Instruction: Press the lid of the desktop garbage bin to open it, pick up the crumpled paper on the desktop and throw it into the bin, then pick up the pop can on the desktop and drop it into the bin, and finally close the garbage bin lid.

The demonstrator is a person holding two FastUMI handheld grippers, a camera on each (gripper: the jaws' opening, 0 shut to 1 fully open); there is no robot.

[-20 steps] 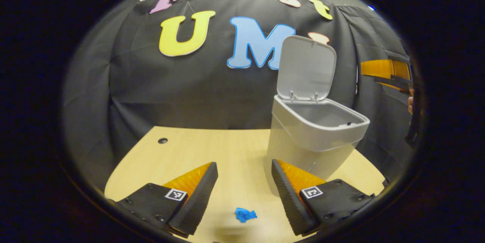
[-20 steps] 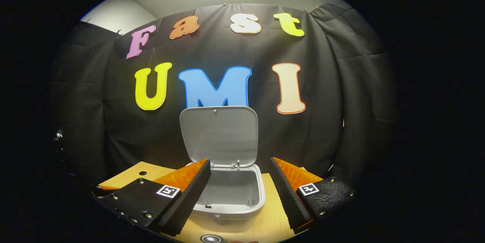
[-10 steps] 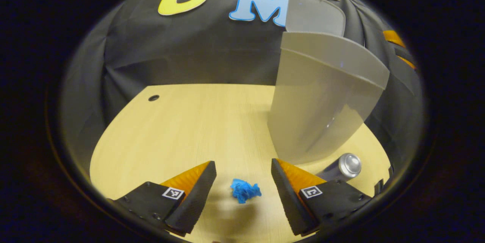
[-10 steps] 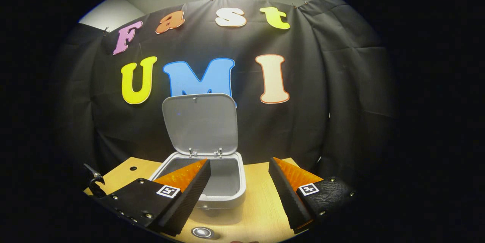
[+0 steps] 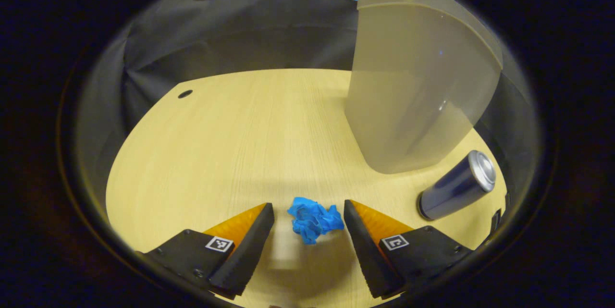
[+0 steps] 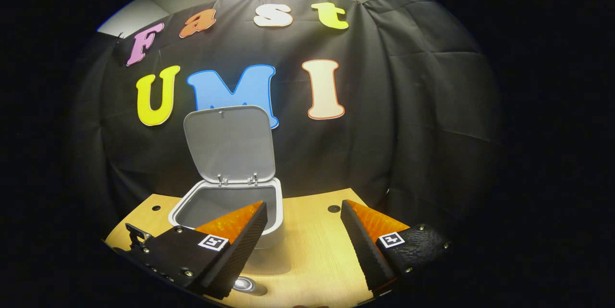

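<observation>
Because the crumpled paper (image 5: 314, 221) was the first thing to go into the bin, I had the left gripper (image 5: 307, 238) low over the tabletop (image 5: 230, 144) with its fingers spread wide, one on each side of the blue wad. The paper lay on the wood between the fingertips, and as far as I could judge neither finger touched it yet. I judged that the grasp was only prepared, not made.

Near the right edge of the tabletop the pop can (image 5: 456, 185) lay on its side, just beside the foot of the garbage bin (image 5: 413, 96), with its top end pointing away from me. It waited there for its turn after the paper.

I held the right gripper (image 6: 302, 245) higher and apart from the work, also open and holding nothing, so it did not block the way to the bin. From its view the lid (image 6: 229, 143) stood upright on the hinges at the back. The inside that I could see looked empty, but the bottom was hidden behind the rim and one finger.
</observation>
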